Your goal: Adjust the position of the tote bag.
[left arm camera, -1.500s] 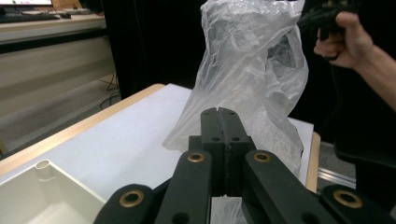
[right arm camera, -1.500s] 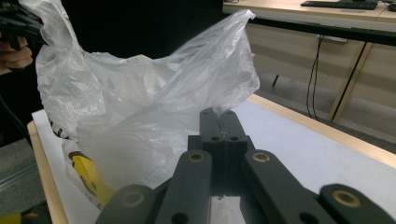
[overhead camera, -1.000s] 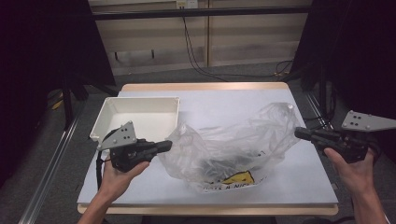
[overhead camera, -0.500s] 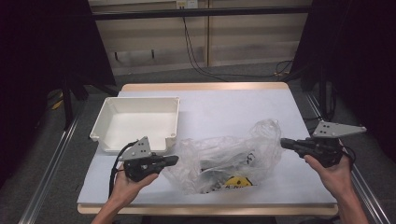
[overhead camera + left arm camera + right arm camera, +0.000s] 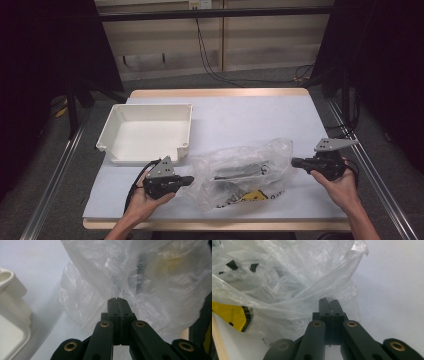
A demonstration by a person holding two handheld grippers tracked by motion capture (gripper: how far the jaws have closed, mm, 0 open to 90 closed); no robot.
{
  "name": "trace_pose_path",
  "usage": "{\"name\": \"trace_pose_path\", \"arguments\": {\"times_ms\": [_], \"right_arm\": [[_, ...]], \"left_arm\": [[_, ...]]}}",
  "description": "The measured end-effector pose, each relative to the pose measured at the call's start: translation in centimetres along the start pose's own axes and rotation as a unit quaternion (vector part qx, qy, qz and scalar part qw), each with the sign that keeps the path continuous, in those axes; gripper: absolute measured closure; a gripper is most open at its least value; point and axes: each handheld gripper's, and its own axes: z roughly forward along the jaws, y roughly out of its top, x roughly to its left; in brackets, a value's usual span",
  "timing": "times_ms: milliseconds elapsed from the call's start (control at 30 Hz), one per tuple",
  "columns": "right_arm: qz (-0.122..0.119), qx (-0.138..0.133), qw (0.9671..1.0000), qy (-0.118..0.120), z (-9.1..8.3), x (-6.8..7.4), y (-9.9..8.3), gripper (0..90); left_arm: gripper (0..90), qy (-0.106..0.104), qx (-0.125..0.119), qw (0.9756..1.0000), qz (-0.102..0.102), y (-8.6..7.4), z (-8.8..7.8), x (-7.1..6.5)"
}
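The yellow label [image 5: 255, 196] inside the clear plastic bag [image 5: 240, 172] is unreadable. My left hand-held gripper [image 5: 189, 180] and right hand-held gripper [image 5: 294, 162] are each clamped on a bag end near the table's [image 5: 250, 115] front edge. A white tray [image 5: 145, 132] sits toward the left edge.

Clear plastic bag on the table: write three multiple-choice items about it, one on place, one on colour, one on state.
1. Where does the white bin stand relative to the clear plastic bag?
A. to its far left
B. to its right
C. inside it

2. What colour is the label seen through the bag?
A. red
B. yellow
C. green

3. How do the left hand-held gripper and the right hand-held gripper stand?
A. both wide open
B. one open
C. both shut on the bag's film

Answers: 1 A, the high view shows the bin at the bag's far left. 2 B, yellow with black print. 3 C, each gripper view shows jaws pressed together with film pinched at the tips.
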Motion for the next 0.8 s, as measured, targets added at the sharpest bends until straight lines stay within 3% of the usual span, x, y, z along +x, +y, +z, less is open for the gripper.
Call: {"name": "trace_pose_path", "arguments": {"times_ms": [167,200,333,500,800], "right_arm": [[-0.012,0.018,0.9998,0.002,1.3,0.4,-0.6,90.0],[-0.015,0.025,0.9996,-0.003,1.6,0.5,-0.7,90.0],[-0.009,0.029,0.9995,-0.004,2.2,0.3,-1.1,90.0],[-0.019,0.046,0.9988,-0.008,3.1,0.4,-1.3,90.0],[-0.009,0.074,0.9971,-0.014,4.3,0.0,-2.0,90.0]], "left_arm": [[90.0,0.006,0.018,0.9998,0.004,-0.3,0.7,0.2],[90.0,0.013,0.033,0.9993,0.011,-0.3,0.7,0.2],[90.0,0.009,0.042,0.999,0.009,-0.8,1.2,0.2],[90.0,0.012,0.066,0.9976,0.018,-1.0,2.2,0.1],[90.0,0.005,0.078,0.9969,0.004,-1.6,2.5,0.6]]}}
